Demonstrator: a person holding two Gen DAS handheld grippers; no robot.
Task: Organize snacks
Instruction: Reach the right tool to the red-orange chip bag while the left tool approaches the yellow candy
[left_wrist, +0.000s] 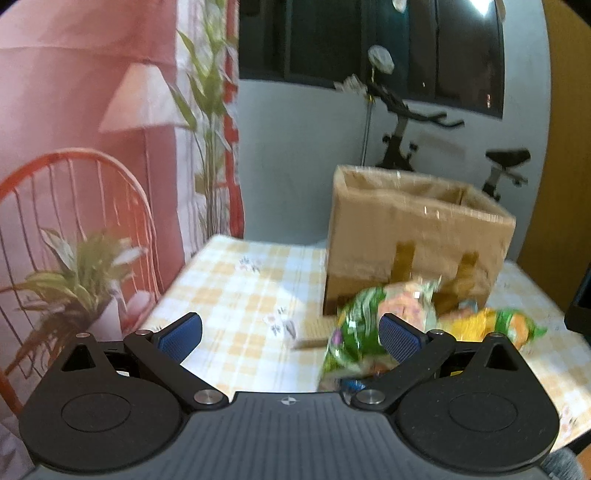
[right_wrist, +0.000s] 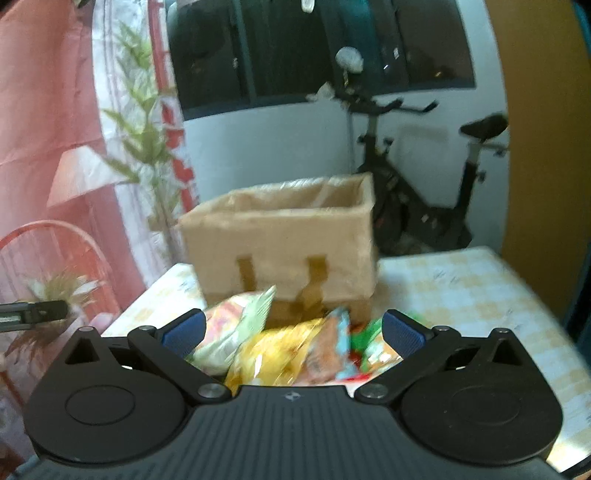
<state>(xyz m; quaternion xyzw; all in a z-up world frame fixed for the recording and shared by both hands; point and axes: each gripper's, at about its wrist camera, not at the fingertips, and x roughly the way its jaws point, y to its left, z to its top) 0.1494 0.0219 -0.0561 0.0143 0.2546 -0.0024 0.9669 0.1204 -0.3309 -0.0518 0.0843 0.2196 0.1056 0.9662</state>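
Both tongs, left tongs (left_wrist: 290, 338) and right tongs (right_wrist: 291, 334), gape empty over the snack packets (right_wrist: 280, 347) heaped on the worktop (left_wrist: 236, 291) just before the open-topped cardboard box (right_wrist: 284, 240), probably their destination.

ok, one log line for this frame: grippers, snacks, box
left gripper: open, empty | right gripper: open, over snack bags | snack bags: piled on table before cardboard box | box: open-topped
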